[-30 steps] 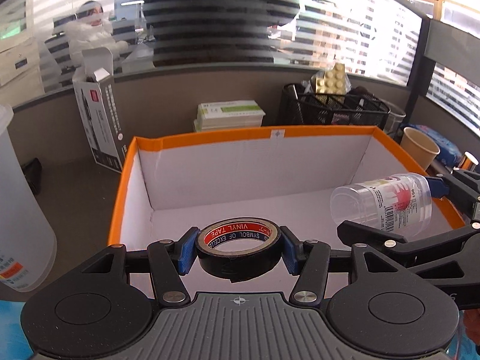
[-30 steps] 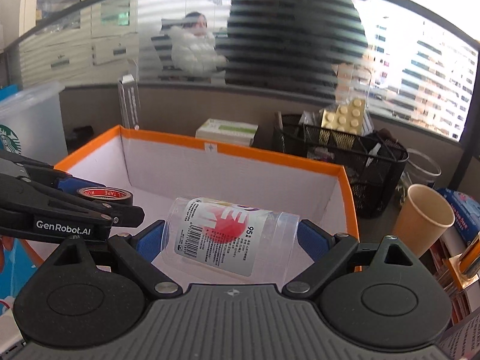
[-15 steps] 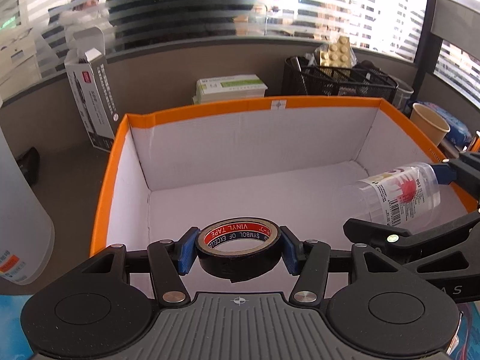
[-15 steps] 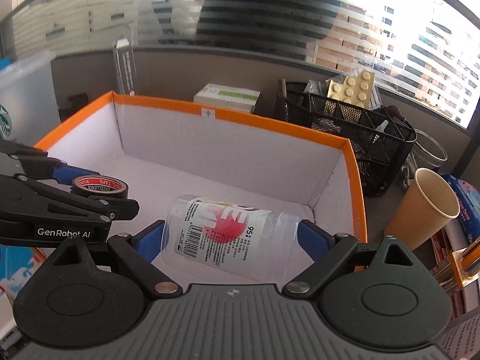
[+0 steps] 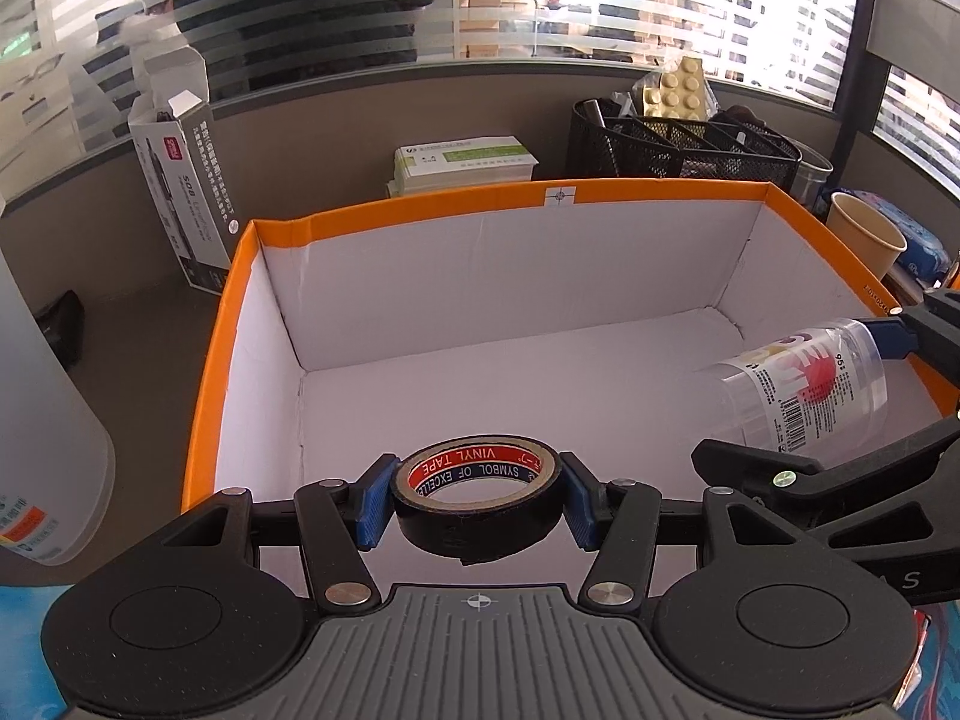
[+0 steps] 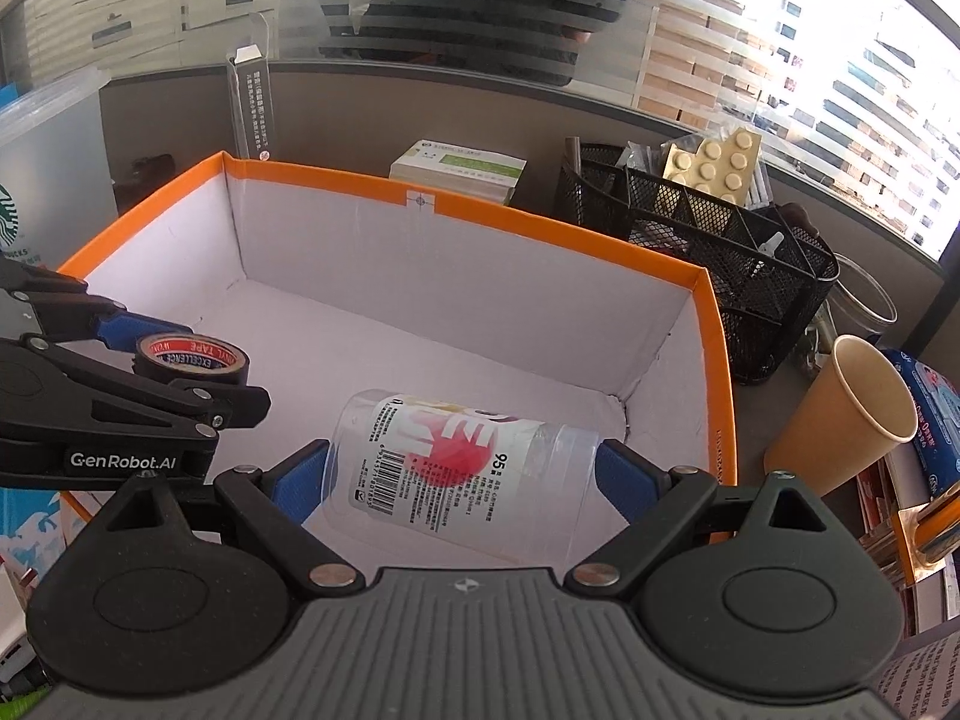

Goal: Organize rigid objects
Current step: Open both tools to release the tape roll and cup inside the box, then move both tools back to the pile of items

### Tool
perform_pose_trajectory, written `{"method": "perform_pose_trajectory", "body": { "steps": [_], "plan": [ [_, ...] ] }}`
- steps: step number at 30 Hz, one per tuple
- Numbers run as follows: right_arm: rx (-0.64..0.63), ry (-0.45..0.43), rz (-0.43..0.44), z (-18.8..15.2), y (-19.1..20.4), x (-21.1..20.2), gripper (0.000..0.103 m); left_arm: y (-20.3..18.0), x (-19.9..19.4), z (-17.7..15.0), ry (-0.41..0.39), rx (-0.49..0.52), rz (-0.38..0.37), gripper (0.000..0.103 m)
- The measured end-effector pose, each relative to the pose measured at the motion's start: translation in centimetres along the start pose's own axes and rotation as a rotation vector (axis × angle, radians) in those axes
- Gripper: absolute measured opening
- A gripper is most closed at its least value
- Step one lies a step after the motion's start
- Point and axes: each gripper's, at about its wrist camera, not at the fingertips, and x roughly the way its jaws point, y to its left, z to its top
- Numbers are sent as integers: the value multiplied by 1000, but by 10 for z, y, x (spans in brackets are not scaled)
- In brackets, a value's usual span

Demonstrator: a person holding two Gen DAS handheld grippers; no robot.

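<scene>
My left gripper [image 5: 477, 507] is shut on a black roll of vinyl tape [image 5: 477, 483] and holds it over the near left part of an orange-rimmed white box [image 5: 558, 198]. My right gripper [image 6: 462, 474] is shut on a clear plastic bottle [image 6: 462, 462] with a red and white label, lying sideways between the blue pads over the box's near right part. The bottle also shows in the left wrist view [image 5: 804, 390], and the tape in the right wrist view [image 6: 192, 357]. The box [image 6: 420, 201] holds nothing else that I can see.
Behind the box stand a black mesh organizer [image 5: 684, 147] with a pill blister, a green and white carton [image 5: 465, 162] and an open tall white box [image 5: 180, 180]. A paper cup [image 6: 852, 414] stands to the right. A translucent container [image 5: 42, 432] is at the left.
Both grippers have moved forward and higher over the box with their loads, so more of the box floor shows. The grips have not changed.
</scene>
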Motion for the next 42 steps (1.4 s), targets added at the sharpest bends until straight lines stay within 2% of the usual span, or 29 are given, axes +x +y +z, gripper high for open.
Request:
{"method": "perform_pose_trajectory", "body": {
  "steps": [4,6,12,18,20,22,29,42],
  "plan": [
    [-2,3,-8,0,0,0,94,0,0,0,1,-3,-3,55],
    [-1,2,-21,0,1,0,98,1,-1,0,4,-8,-3,56],
    [-15,-9,-44,1,-1,-5,103,3,-5,0,8,-25,-6,64],
    [-1,-49,-40,4,-2,-21,103,6,-24,4,-36,-35,17,77],
    [4,-67,-40,7,-2,-28,103,4,-36,5,-86,-18,87,93],
    [7,-91,-39,10,-1,-38,103,2,-50,6,-138,6,129,97],
    [-4,-153,-47,16,9,-70,103,3,-85,8,-192,6,143,98],
    [-6,-234,-62,4,31,-128,103,-1,-140,-8,-262,15,145,99]
  ]
}}
